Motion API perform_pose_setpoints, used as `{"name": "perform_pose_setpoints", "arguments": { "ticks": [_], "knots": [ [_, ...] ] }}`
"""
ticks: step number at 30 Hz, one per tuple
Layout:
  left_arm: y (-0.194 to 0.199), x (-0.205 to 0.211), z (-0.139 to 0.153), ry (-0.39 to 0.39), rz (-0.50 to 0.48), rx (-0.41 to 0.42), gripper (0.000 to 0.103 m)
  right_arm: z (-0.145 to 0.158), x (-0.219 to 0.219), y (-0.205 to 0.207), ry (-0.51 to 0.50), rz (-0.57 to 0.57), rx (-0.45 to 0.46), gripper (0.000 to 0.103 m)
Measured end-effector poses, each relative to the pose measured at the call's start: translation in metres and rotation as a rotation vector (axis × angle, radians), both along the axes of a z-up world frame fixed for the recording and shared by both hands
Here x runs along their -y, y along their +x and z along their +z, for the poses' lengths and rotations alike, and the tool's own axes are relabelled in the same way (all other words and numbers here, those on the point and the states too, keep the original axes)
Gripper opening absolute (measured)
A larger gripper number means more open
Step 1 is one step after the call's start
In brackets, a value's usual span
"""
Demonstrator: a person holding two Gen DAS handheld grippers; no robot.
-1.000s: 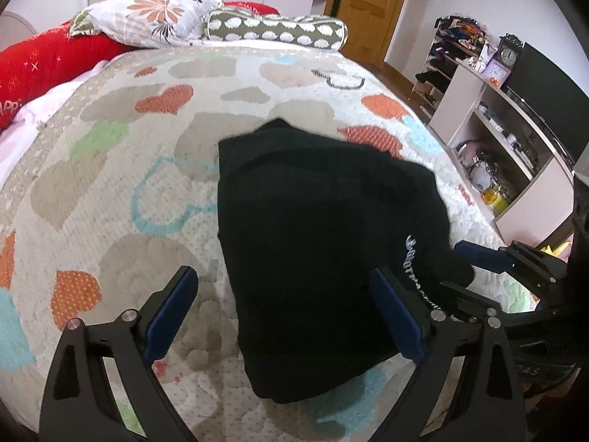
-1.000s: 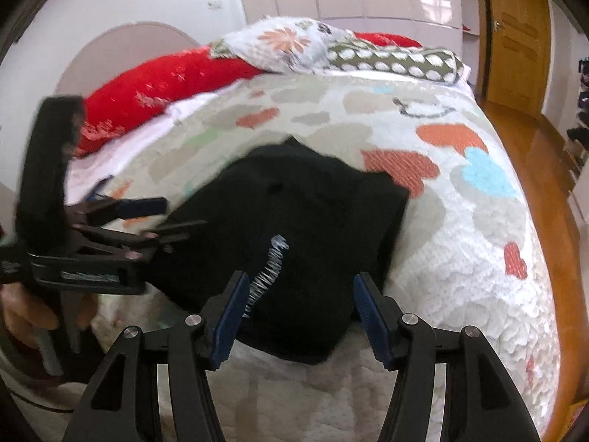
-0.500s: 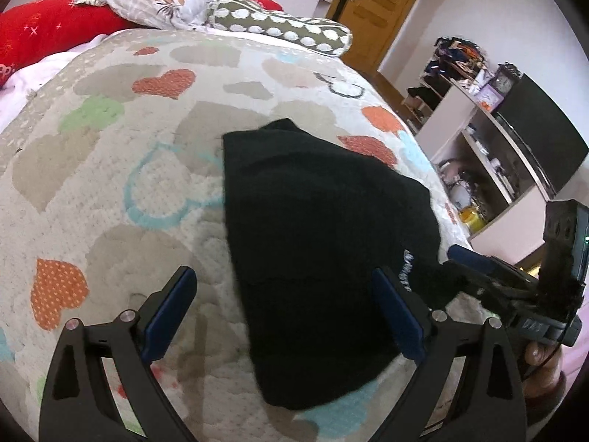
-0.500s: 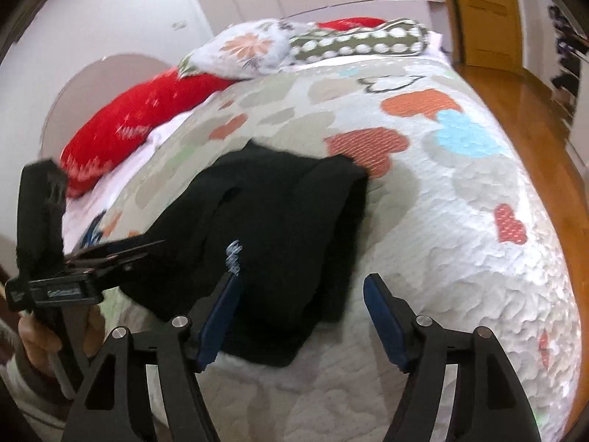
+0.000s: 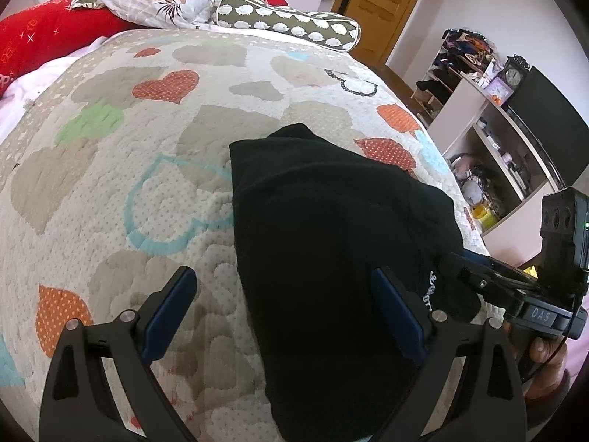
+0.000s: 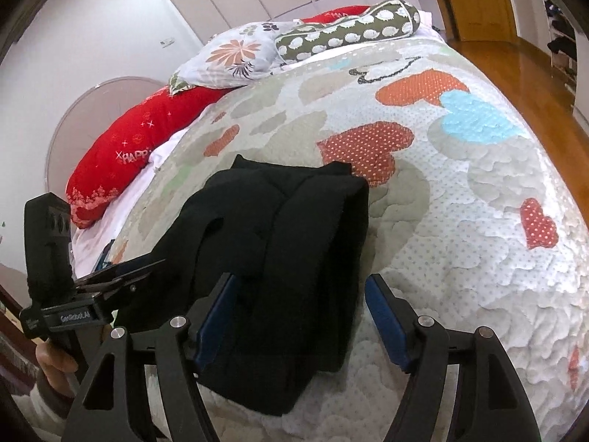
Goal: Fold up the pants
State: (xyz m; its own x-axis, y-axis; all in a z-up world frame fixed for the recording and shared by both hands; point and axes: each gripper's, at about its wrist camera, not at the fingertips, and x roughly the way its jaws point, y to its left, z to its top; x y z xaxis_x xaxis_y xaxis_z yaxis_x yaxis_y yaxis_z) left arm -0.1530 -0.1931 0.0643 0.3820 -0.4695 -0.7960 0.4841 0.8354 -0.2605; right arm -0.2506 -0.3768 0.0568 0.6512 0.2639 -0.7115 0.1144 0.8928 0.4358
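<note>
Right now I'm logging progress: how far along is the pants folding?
Mostly done, it seems: the black fabric pants lie on the heart-patterned quilt as a compact, layered bundle. In hand: nothing. The left gripper and right gripper both hover open over the pants' near end. Left: perhaps one more fold or a tidy-up of the uneven near edge.

Compared with a second ago, our right tongs point(image 6: 298, 316) now sit lower and closer over the near edge of the black pants point(image 6: 294, 243). Our left tongs point(image 5: 283, 316) are tilted a little further toward the quilt point(image 5: 110, 184), with more floor side visible.
</note>
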Motion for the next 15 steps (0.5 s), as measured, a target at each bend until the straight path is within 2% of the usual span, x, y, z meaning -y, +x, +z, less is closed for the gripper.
{"name": "perform_pose_setpoints", "arguments": {
  "ticks": [5, 10, 15],
  "knots": [
    [0.011, 0.001, -0.007, -0.028, -0.006, -0.041, 0.097, -0.009, 0.002, 0.006, 0.033, 0.008, -0.001, 0.079],
    [0.019, 0.003, -0.017, -0.062, -0.012, -0.081, 0.102, -0.016, 0.004, 0.01, 0.076, 0.032, 0.033, 0.084],
    [0.023, 0.007, -0.02, -0.078, -0.023, -0.088, 0.103, -0.02, -0.001, 0.017, 0.081, 0.062, 0.062, 0.085]
  ]
}}
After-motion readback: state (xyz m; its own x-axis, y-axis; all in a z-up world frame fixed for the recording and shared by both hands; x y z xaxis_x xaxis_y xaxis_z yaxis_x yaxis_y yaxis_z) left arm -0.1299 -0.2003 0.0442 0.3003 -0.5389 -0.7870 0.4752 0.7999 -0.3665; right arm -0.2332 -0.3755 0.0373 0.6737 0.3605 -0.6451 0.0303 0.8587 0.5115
